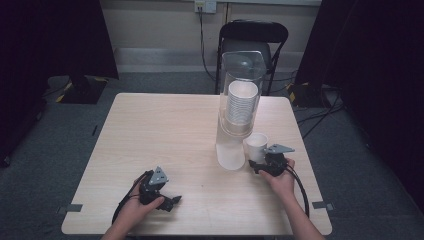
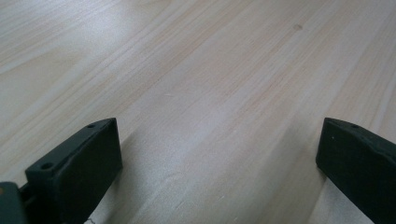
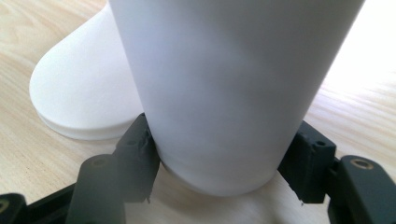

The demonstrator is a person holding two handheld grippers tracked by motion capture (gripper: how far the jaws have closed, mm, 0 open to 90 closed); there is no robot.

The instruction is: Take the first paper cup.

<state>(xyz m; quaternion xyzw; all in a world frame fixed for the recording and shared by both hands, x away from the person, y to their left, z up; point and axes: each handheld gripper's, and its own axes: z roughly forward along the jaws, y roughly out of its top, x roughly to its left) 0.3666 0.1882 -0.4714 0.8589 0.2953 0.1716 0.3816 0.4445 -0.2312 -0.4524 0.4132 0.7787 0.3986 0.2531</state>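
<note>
Fingers (image 3: 140,154) of right gripper (image 3: 219,163) clasp one cup (image 3: 229,88).

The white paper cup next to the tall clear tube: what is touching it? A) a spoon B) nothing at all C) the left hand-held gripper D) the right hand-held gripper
D: the right hand-held gripper has its two black jaws pressed on either side of the cup near its base.

left: bare table (image 1: 165,135) ahead of my open left gripper (image 2: 219,154) | right: cup (image 3: 224,93) between my jaws, dispenser base (image 3: 79,98) just beside it, blocking
</note>
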